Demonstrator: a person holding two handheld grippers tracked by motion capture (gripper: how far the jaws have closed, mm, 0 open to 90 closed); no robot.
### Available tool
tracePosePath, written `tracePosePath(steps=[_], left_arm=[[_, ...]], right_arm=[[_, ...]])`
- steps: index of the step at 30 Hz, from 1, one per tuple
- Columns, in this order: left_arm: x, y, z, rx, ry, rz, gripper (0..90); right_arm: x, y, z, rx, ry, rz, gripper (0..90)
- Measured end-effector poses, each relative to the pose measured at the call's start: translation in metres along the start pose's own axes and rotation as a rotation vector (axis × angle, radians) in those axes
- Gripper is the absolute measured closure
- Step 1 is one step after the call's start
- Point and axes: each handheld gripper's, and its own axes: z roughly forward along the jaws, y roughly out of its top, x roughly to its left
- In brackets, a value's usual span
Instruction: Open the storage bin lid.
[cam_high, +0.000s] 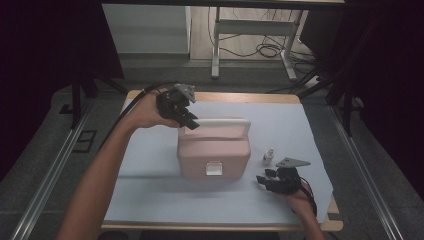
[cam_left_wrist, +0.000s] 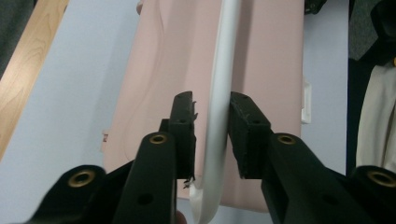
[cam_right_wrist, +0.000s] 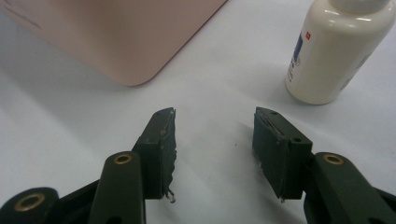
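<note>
Pale blue tabletop, high view: my left claw sits at the pink box handle's left end. Left gripper view: white handle between nearly closed jaws, grip not firm yet; lifting's left. Right gripper view: right claw open, empty, bottle ahead-right.

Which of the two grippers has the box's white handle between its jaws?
The left gripper, at the pink box's far left corner, straddles the white handle. The right gripper sits open over bare mat beside the small bottle.
</note>
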Motion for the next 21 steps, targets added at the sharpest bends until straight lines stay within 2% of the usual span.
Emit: tracePosePath(steps=[3, 10, 14, 21], left_arm=[[-0.001, 0.005, 0.004, 0.027, -0.005, 0.014, 78.2], [0.0, 0.008, 0.003, 0.05, -0.024, 0.037, 80.9], [0.002, 0.009, 0.003, 0.049, -0.034, 0.043, 81.1], [0.011, 0.009, -0.003, 0.018, -0.049, 0.044, 80.9]], right_arm=[[0.0, 0.0, 0.0, 0.0, 0.0, 0.0, 49.3], [0.0, 0.0, 0.0, 0.003, -0.001, -0.001, 49.2], [0.0, 0.001, -0.001, 0.0, -0.002, -0.001, 49.3], [0.003, 0.004, -0.005, -0.019, 0.007, 0.005, 51.8]])
